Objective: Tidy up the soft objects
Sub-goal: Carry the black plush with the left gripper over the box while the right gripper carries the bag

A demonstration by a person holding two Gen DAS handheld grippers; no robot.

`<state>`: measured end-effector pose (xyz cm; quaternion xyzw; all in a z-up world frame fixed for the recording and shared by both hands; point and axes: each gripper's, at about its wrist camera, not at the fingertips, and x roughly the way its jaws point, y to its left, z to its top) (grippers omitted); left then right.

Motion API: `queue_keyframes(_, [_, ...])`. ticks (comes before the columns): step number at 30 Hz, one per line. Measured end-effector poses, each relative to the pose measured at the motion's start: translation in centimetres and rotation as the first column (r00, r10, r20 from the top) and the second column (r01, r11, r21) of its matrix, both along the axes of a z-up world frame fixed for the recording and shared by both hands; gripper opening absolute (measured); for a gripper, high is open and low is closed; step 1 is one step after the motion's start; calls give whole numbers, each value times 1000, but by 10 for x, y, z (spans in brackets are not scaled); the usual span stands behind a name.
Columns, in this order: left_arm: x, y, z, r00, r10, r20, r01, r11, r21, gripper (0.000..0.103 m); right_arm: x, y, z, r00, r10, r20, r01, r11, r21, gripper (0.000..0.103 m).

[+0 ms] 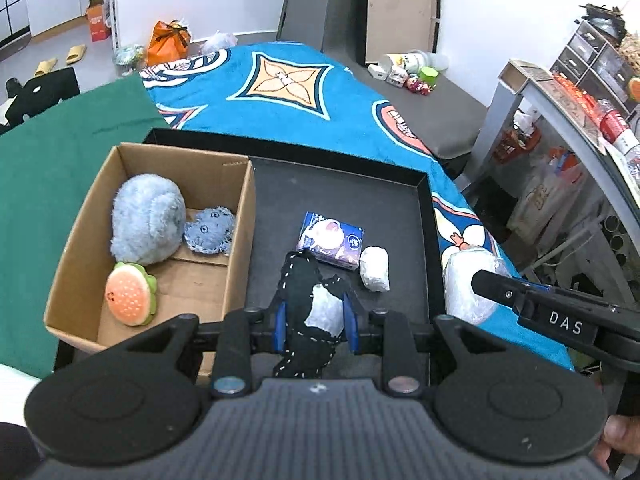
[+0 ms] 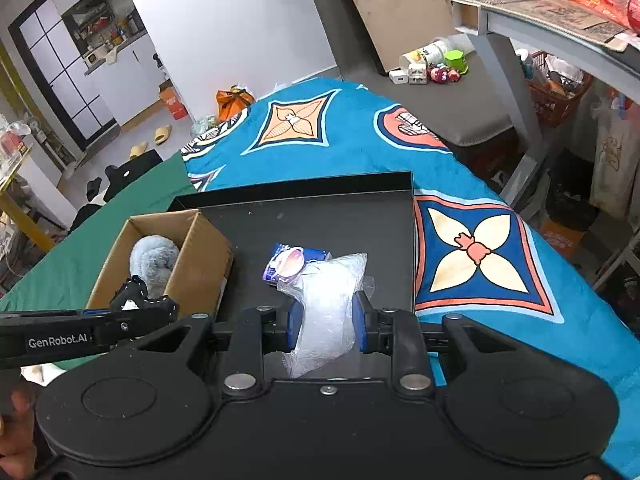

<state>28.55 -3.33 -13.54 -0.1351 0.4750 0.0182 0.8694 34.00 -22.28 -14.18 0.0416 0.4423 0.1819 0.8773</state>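
The left gripper (image 1: 314,312) is clamping a black-and-white stitched soft toy (image 1: 310,300) between its blue pads, the toy hanging above the near edge of a black tray (image 1: 348,184). The right gripper (image 2: 327,322) is pinching a clear plastic bag with something white inside (image 2: 328,300), its jaws closed narrow on the crinkled wrap, also over the tray.

In the left wrist view, a white wrapped bundle (image 1: 375,269) is lying on the tray at about one o'clock from the toy, just beside a blue printed box (image 1: 330,240) at twelve o'clock. At ten o'clock a cardboard box (image 1: 236,216) is sitting in the tray's left part, holding a fluffy blue plush (image 1: 146,220), a small denim heart-shaped toy (image 1: 210,232) touching it, and a burger plush (image 1: 130,294) nearer the camera.

The tray is resting on a bright blue patterned blanket (image 1: 288,76), with a green cloth (image 1: 48,168) lying at nine o'clock.
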Motion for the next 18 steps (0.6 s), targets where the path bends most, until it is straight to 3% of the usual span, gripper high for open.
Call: queue_keyframes(18, [-20, 40, 33, 999, -21, 27, 21, 1000, 6, 28, -29, 23, 23, 999, -24, 42, 22, 998, 55, 26])
